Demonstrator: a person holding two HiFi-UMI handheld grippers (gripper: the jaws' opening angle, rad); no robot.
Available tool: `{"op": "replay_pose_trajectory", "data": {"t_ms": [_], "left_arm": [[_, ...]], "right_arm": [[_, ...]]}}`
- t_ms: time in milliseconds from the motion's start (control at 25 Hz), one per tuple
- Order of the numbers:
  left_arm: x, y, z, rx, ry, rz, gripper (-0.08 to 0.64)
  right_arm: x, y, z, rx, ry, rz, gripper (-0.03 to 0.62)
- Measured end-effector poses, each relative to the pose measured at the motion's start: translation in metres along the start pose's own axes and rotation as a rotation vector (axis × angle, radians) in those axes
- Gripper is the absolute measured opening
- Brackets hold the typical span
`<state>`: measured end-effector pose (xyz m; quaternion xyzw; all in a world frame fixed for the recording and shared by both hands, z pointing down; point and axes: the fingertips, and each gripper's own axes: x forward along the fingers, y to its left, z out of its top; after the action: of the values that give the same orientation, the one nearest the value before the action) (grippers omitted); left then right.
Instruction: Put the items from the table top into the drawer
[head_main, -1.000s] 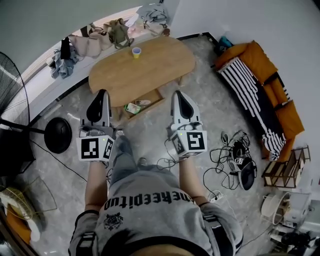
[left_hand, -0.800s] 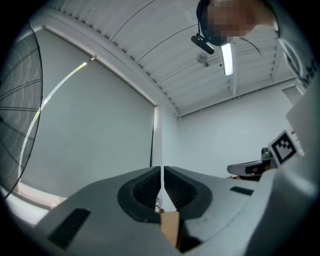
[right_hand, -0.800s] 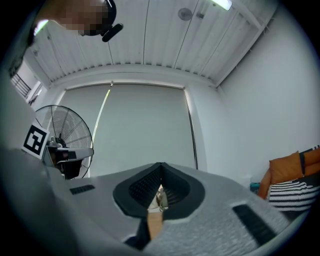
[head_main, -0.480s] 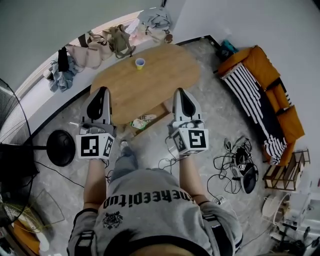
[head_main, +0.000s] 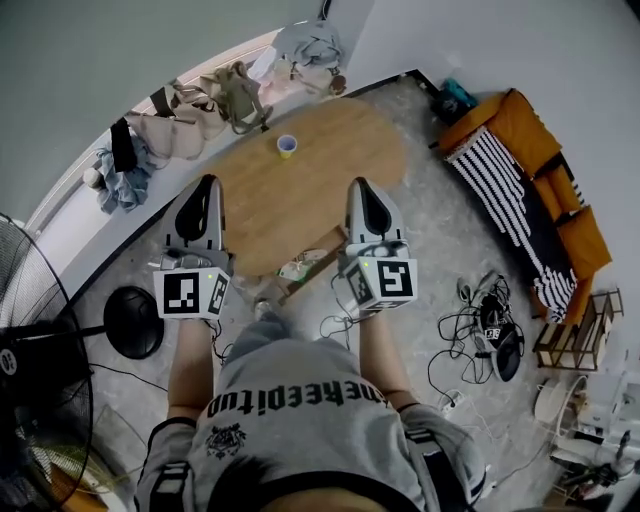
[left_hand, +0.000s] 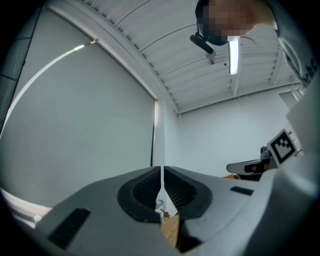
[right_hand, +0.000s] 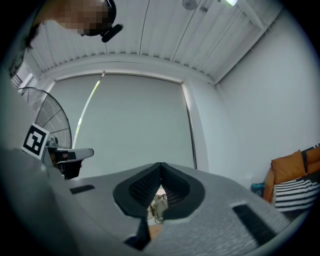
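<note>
Head view: shows left gripper (head_main: 208, 184) and right gripper (head_main: 360, 187) held side by side, both pointing away, over the near edge of the oval wooden surface (head_main: 320, 190). Finds one small cup (head_main: 287, 146) upright on the far part of that surface, well apart from both grippers. Catches the drawer (head_main: 325, 246) standing open under the near edge, between the two grippers, with small items (head_main: 300, 268) lying in it. Takes in an orange sofa (head_main: 520, 130) at right and a fan (head_main: 30, 400) at lower left.

Left gripper view: shows the fingers (left_hand: 145, 187) closed to a hairline slit, nothing between them. Looks onto wall and ceiling beyond.

Right gripper view: shows the fingers (right_hand: 176, 187) shut tip to tip, empty. Glimpses a pale bundle (right_hand: 159, 204) through the hollow below the tips, too small to name.
</note>
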<state>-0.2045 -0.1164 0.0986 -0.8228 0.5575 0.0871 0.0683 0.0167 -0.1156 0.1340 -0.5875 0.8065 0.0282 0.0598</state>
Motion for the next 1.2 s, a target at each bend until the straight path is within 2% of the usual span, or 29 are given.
{"op": "replay_pose_trajectory", "data": {"t_ms": [320,720,960,1200], "left_arm": [[0.036,0.041,-0.021,-0.028,0.012,-0.034,0.020],[0.066,0.050,-0.052,-0.064,0.054,-0.054,0.020],[0.082,0.052,-0.065,-0.066,0.068,-0.027,0.020],[0.103,0.051,-0.068,-0.043,0.076,0.021,0.020]], "right_arm": [[0.041,0.012,-0.014,-0.011,0.025,-0.034,0.003],[0.061,0.001,-0.039,-0.004,0.096,-0.050,0.003],[0.080,-0.013,-0.054,0.005,0.122,-0.023,0.003],[0.112,-0.028,-0.063,0.029,0.136,0.046,0.003]]}}
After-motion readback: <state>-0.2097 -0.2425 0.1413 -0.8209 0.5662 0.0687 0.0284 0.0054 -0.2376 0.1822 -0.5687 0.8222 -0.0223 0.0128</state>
